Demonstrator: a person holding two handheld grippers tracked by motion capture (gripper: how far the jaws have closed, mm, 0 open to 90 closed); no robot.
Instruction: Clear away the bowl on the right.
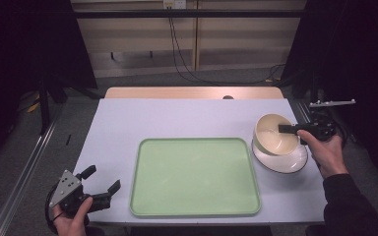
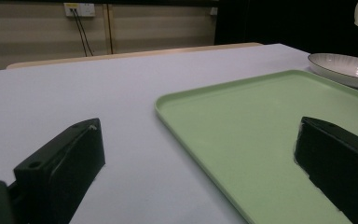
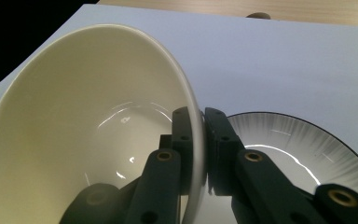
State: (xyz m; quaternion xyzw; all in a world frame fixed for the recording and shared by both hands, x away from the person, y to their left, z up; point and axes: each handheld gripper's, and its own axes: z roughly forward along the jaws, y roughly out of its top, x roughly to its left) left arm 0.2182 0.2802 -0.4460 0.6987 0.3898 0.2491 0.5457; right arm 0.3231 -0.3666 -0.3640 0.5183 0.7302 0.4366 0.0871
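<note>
While the cream bowl (image 3: 88,126) hung tilted over the grey-rimmed plate (image 3: 307,144), its wall sat pinched between the jaws of the right gripper (image 3: 196,135), one jaw inside the bowl and one outside. It looked to me like a lift-and-carry step, probably toward the green tray (image 1: 195,177) lying off to the side of those jaws. Next, I judged, the bowl needed a level carry, the pinch kept firm so it would not swing. Over by the tray's near corner, the left gripper (image 1: 98,184) waited low, jaws spread wide on nothing.
</note>
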